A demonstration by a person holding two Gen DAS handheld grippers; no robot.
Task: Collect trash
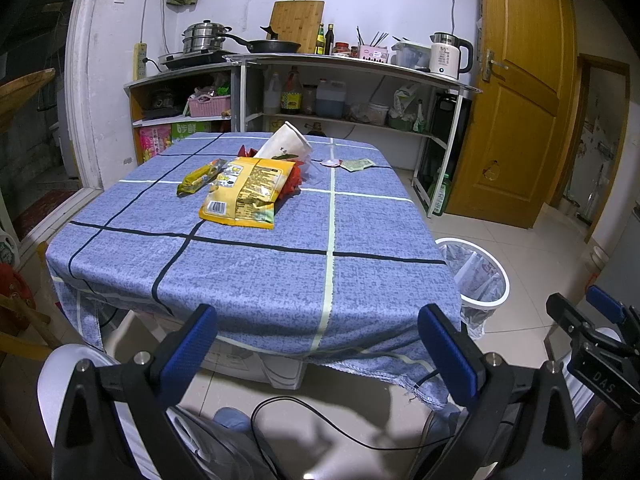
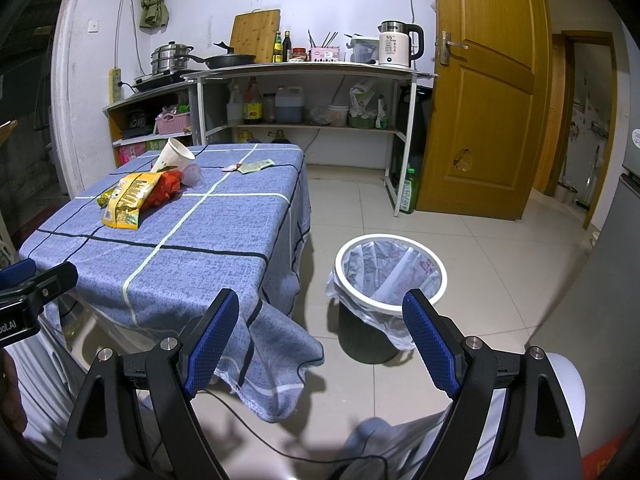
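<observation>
Left wrist view, left to right: green snack packet, upper centre-left of the frame, on the blue checked tablecloth; yellow snack bag just beside it, its upper right part overlapping a red wrapper; white paper cup lying tipped behind these; clear plastic cup beside it; small pink lid and green sachet further right, apart from the pile; white-rimmed bin with clear liner on the floor at right, beside the table's corner. Left gripper, bottom centre, jaws wide, holding nothing, short of the table's near edge. Right wrist view: same litter at upper left; bin at centre; right gripper, bottom centre, jaws wide, empty. All trash is well apart from both grippers; none is collected. Risks, as judged: thin flat packets may slip from the pads; pinching may catch and drag the cloth; the tipped cup may roll; a light wrapper may miss the rim.
</observation>
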